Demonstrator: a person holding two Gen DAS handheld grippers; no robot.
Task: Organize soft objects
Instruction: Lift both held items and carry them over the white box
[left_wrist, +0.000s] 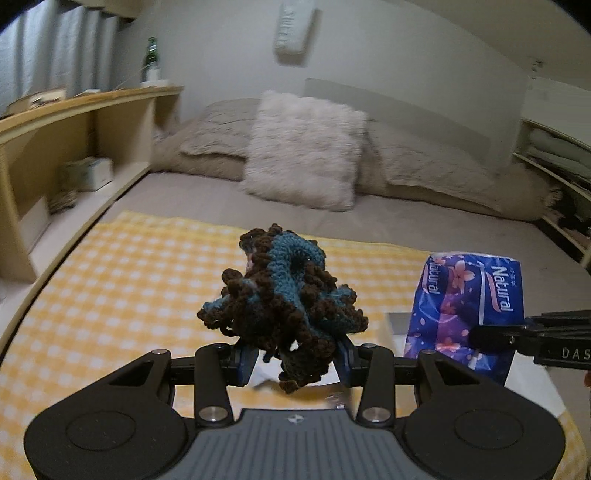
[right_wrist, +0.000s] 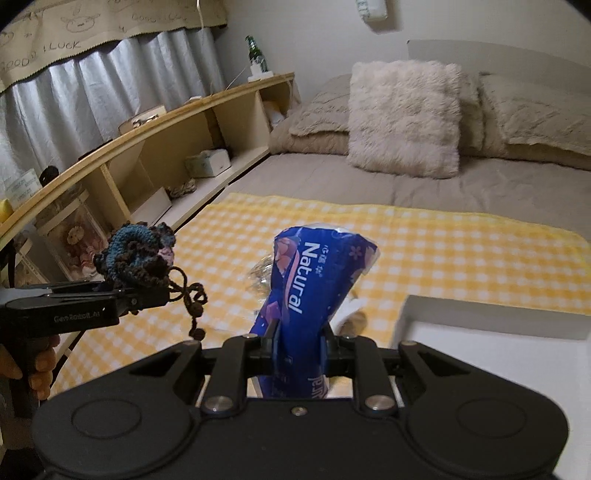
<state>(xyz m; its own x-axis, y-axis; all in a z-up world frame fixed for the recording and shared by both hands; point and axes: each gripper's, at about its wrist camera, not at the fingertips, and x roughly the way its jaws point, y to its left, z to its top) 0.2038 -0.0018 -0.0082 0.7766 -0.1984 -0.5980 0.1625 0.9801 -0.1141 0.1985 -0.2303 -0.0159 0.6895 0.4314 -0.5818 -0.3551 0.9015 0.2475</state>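
our left gripper (left_wrist: 293, 360) is clamped on the crochet bundle (left_wrist: 284, 299), held up over the yellow check cloth (left_wrist: 122, 280). our right gripper (right_wrist: 297, 349) is squeezing the blue tissue pack (right_wrist: 314, 288), also off the bed, with a white tray (right_wrist: 491, 332) just to its right. past the cloth we see grey sheet (right_wrist: 332, 184), a fluffy pillow (right_wrist: 404, 118) against beige bedding, a wooden shelf (right_wrist: 155, 147) along the left and a green bottle (right_wrist: 255, 53) on top.

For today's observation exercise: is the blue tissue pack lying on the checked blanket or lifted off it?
Lifted: the right gripper pinches the tissue pack above the blanket.
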